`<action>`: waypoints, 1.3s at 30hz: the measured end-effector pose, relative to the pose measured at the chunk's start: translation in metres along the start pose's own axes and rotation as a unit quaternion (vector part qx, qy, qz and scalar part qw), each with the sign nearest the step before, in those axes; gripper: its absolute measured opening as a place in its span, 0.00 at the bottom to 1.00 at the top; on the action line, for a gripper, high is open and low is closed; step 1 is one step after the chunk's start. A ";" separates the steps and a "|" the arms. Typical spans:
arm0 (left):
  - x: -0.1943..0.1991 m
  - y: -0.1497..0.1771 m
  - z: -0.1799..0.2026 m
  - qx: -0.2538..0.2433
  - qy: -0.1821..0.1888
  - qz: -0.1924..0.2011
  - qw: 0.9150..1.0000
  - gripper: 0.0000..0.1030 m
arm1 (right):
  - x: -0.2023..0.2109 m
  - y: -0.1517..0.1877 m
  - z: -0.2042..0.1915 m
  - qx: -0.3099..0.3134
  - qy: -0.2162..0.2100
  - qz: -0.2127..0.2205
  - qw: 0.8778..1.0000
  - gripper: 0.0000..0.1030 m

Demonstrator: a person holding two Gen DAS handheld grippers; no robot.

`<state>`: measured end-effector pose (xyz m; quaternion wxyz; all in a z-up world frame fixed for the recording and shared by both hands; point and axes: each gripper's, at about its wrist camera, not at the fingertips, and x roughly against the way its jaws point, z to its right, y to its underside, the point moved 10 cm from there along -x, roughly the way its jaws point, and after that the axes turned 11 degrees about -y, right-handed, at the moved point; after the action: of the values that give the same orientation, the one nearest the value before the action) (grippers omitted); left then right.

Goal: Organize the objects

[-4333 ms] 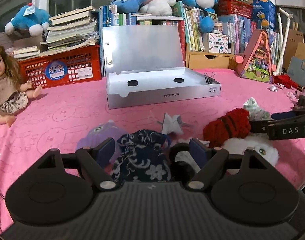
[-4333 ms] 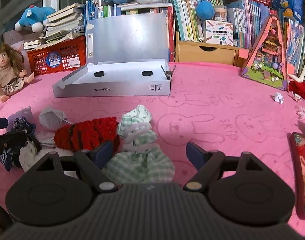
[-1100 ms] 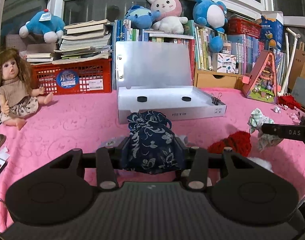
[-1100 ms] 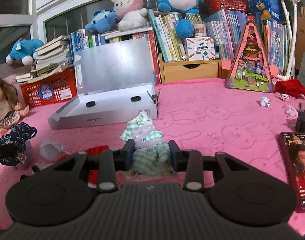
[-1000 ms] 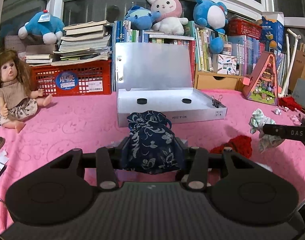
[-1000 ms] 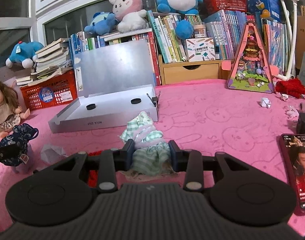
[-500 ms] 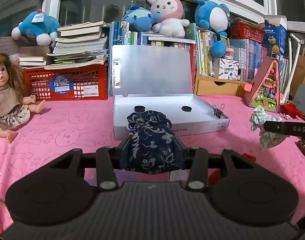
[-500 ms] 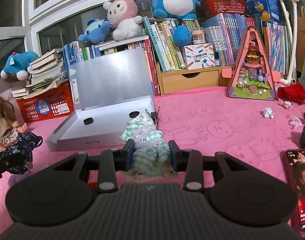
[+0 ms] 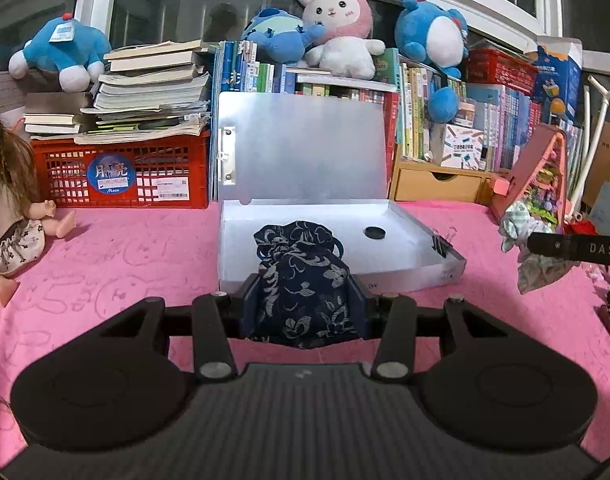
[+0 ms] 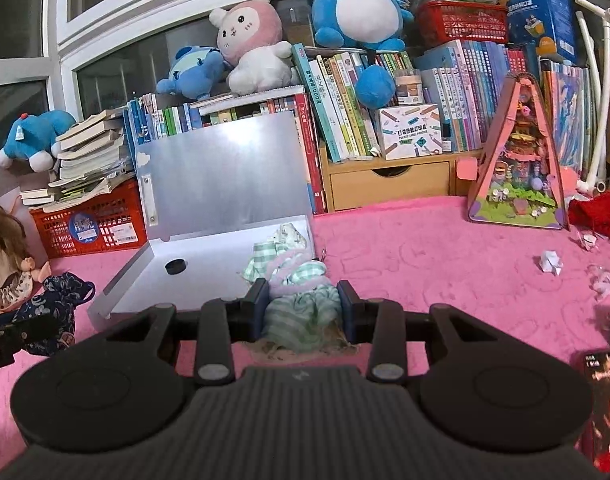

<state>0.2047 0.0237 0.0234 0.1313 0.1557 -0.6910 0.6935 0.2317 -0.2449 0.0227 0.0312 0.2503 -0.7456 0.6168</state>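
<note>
My left gripper (image 9: 303, 309) is shut on a navy floral drawstring pouch (image 9: 303, 280), held up in front of the open silver box (image 9: 401, 268). My right gripper (image 10: 301, 312) is shut on a green-and-white striped pouch (image 10: 297, 304) with a lilac ruffle, held at the box's right front corner (image 10: 209, 276). The box's lid stands upright and a black round magnet (image 9: 375, 233) lies on its floor. In the left wrist view the striped pouch (image 9: 517, 232) shows at the far right under the right gripper's black finger (image 9: 573, 246). In the right wrist view the navy pouch (image 10: 53, 316) hangs at the far left.
Pink rabbit-print cloth (image 9: 117, 264) covers the table. A doll (image 9: 5, 208) sits at the left, a red crate (image 9: 121, 168) of books behind it. Books, plush toys and a wooden drawer (image 10: 389, 180) line the back. A pink triangular toy house (image 10: 517, 172), paper scraps (image 10: 551, 262) and a phone (image 10: 605, 400) are at the right.
Both grippers have carried their pouches up and forward toward the silver box, which now looks larger and nearer. The red woolly thing and other pouches on the cloth have dropped out of view.
</note>
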 end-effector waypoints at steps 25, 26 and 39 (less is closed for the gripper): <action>-0.099 -0.035 -0.003 0.007 -0.032 -0.032 0.999 0.50 | -0.083 -0.033 0.012 -0.037 -0.022 -0.050 0.998 0.39; -0.104 -0.036 -0.003 0.006 -0.034 -0.033 0.999 0.50 | -0.087 -0.033 0.012 -0.037 -0.022 -0.052 0.998 0.39; -0.151 -0.043 0.002 0.010 -0.040 -0.065 0.997 0.50 | -0.132 -0.034 0.009 -0.052 -0.025 -0.084 0.995 0.39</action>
<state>0.3603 0.0269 0.0024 0.1463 0.2290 -0.6774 0.6836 0.3630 -0.2127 0.0045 0.0775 0.3254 -0.7537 0.5657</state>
